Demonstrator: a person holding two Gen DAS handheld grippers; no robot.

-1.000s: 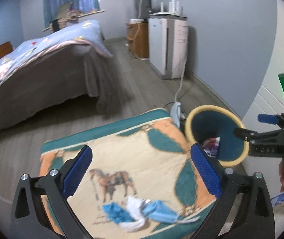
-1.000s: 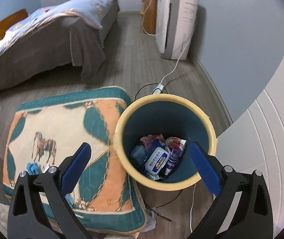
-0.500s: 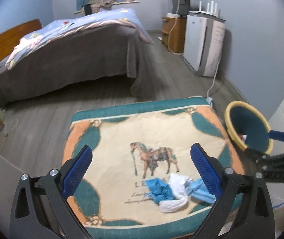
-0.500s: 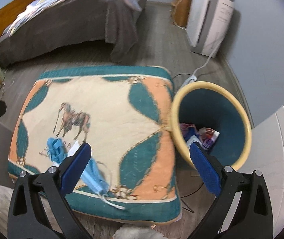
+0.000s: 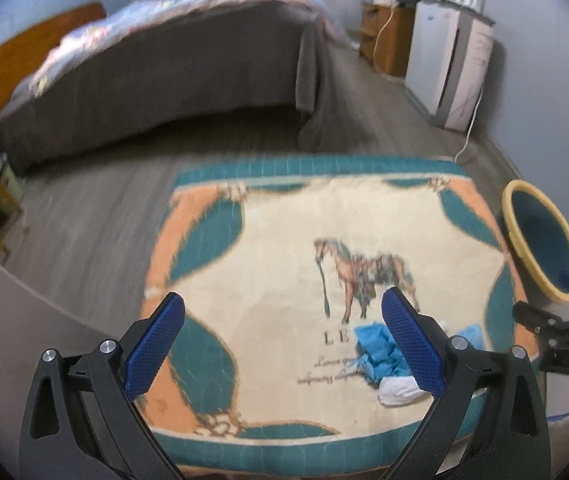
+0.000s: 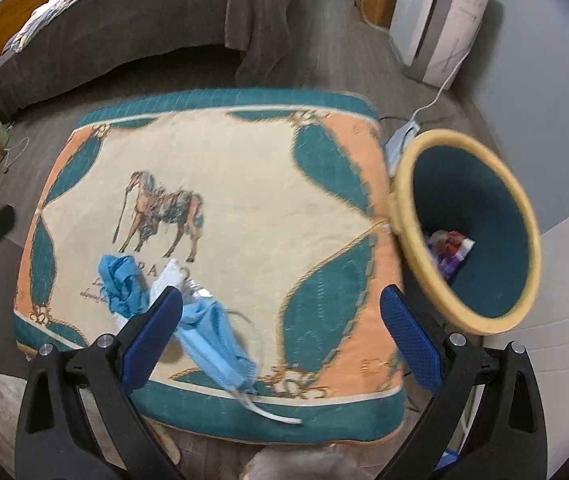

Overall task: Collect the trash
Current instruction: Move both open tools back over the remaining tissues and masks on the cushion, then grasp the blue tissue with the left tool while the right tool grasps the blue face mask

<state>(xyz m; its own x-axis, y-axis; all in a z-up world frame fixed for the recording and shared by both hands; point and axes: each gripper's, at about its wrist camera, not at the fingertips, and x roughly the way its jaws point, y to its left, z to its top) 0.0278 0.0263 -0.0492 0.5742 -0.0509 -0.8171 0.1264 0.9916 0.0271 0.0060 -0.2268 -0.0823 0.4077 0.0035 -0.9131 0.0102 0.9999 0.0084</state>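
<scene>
A heap of trash lies on the near part of a horse-print cushion: a crumpled blue glove, a white scrap and a light blue face mask. In the left wrist view the blue glove and white scrap sit partly behind a fingertip. My left gripper hangs open above the cushion. Open as well, my right gripper hovers over the cushion's near right corner, the mask beside its left finger. The teal bin with a yellow rim stands right of the cushion with wrappers inside.
A bed with a grey cover fills the far left. A white appliance and a wooden cabinet stand along the right wall, with a cord running down to a power strip on the wood floor near the bin.
Both grippers have swung left, away from the bin and over the cushion. The right wrist view now has the trash heap close to its left finger. Both stayed open.
</scene>
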